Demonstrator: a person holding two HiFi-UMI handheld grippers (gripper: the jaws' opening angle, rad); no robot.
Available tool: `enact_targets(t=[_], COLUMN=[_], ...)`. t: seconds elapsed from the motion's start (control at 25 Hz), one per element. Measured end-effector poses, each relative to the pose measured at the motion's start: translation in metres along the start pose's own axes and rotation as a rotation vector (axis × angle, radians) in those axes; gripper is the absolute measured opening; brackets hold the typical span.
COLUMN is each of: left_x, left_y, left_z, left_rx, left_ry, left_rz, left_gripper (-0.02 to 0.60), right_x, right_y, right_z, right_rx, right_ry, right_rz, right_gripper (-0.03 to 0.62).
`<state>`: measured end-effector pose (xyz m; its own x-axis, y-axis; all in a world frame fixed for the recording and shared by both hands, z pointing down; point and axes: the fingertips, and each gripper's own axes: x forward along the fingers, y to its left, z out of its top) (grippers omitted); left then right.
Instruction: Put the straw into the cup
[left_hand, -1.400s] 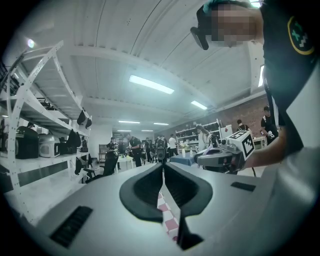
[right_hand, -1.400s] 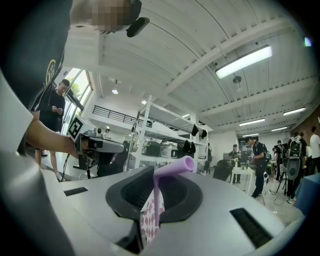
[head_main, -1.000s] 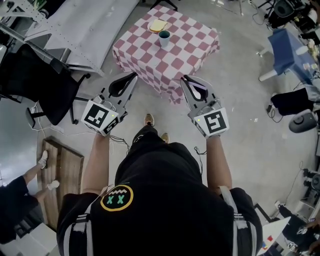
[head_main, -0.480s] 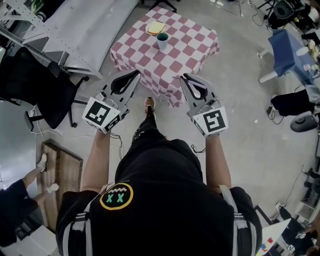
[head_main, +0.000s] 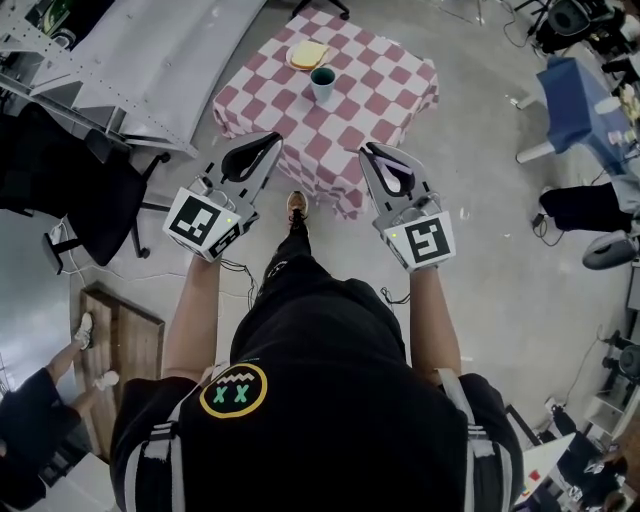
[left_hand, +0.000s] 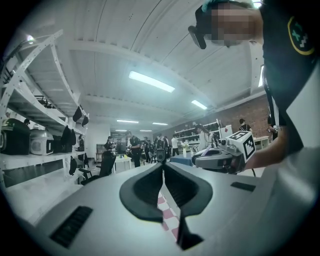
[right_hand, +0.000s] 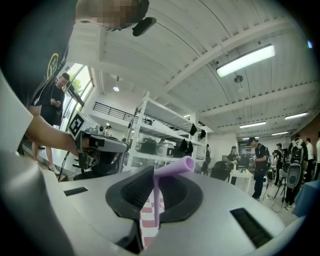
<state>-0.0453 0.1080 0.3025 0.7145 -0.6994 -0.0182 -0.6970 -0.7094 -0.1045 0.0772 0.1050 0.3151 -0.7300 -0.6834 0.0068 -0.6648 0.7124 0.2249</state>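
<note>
Before table (head_main: 392, 88) | left gripper (head_main: 268, 146) level, closed | right gripper (head_main: 372, 156) level, pinching straw (right_hand: 157, 200)

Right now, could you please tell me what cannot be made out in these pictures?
- What the cup contains: head view, too small and distant.
- The yellow item beside it: head view, too small to identify.
- The lower end of the straw: hidden by the jaws of the right gripper in its own view; straw too small in head view.
</note>
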Motion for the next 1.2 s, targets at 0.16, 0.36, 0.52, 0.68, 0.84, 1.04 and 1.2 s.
enact_targets(t=[0.16,0.36,0.52,0.68,0.84,1.04,1.2], left_x=[0.018,0.039,0.059,0.081,0.103,0.131,0.151], left_y=[0.022,0.055,0.087,0.117,0.145,0.177,0.202], left_z=[-0.009,-0.017,-0.023,-0.027,-0.030,-0.031,-0.038], left_rx=[-0.008,-0.017,-0.014,-0.015,-0.004,-0.036,-0.054], left_ry=[0.005,0.000,0.001,0.002,-0.001,-0.016,-0.021], left_rz=[-0.007,-0.014,-0.033,-0.061,-0.088,-0.108,-0.129], left_gripper=[0.029,0.029,0.029,0.029,0.029,0.029,0.029], right_x=[0.024,0.057,0.090,0.126,0.157,0.191,0.218], right_y=[-0.015,-0.034,-0.053,-0.073,-0.091,-0.112,-0.127], right_z=[-0.010,-0.021,-0.025,-0.015,-0.020,-0.027,-0.036], right_rx=[0.001,0.004,0.002,0.031,0.026,0.027,0.031], right_ry=[0.014,0.028,0.038,0.008,0.028,0.042,0.057], right_rz=[-0.004,-0.011,-0.024,-0.046,-0.063,-0.077,-0.089], right_gripper=[0.055,0.055,0.055,0.055,0.055,0.055,0.056])
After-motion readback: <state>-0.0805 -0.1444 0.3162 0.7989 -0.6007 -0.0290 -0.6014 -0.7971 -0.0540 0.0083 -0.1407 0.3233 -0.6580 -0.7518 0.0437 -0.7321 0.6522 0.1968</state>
